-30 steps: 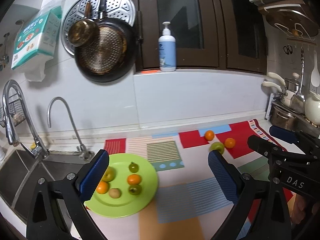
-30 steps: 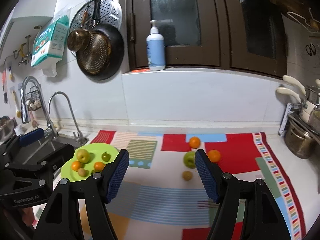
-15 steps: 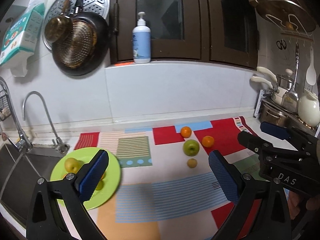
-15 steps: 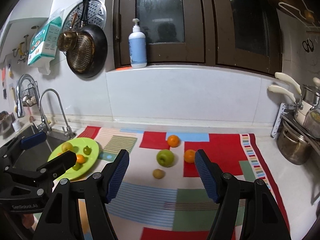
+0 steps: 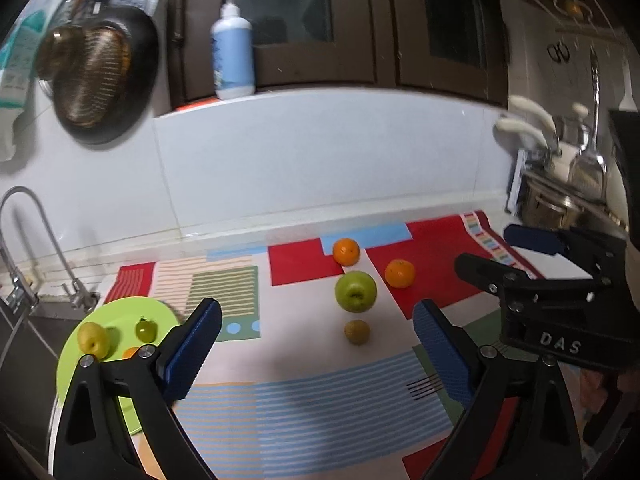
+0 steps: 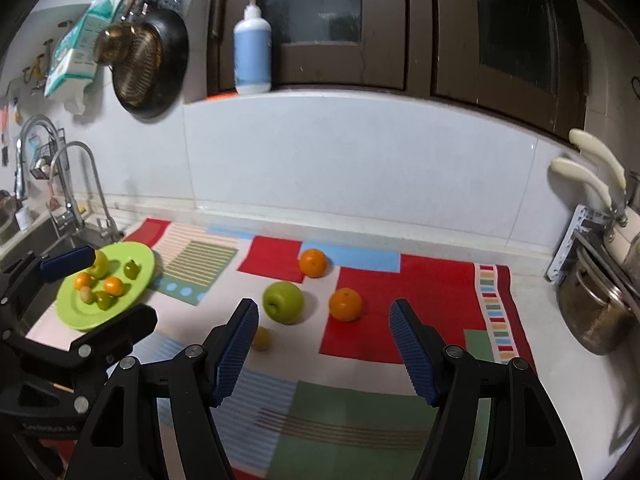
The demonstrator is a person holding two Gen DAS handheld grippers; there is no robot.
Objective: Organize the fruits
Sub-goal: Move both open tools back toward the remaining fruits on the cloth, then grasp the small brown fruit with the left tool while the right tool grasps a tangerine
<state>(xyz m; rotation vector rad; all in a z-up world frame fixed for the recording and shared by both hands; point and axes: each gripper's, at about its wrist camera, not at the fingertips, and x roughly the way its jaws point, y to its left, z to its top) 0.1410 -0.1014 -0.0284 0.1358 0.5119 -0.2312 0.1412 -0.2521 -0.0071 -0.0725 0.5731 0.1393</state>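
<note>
Fruits are found in two groups on the patchwork mat (image 6: pixel 420 288): four loose near its back edge, one green apple (image 6: pixel 283 302), two oranges (image 6: pixel 314 263), one small brown fruit (image 5: pixel 357 331). Six are counted on the round lime-green plate (image 6: pixel 136 254) at the sink-side corner in the right view; the left view hides half. The left gripper (image 5: pixel 316 350) is closing, nothing between its jaws; the right gripper (image 6: pixel 323 348) is spread, empty. Bare mat lies before both.
</note>
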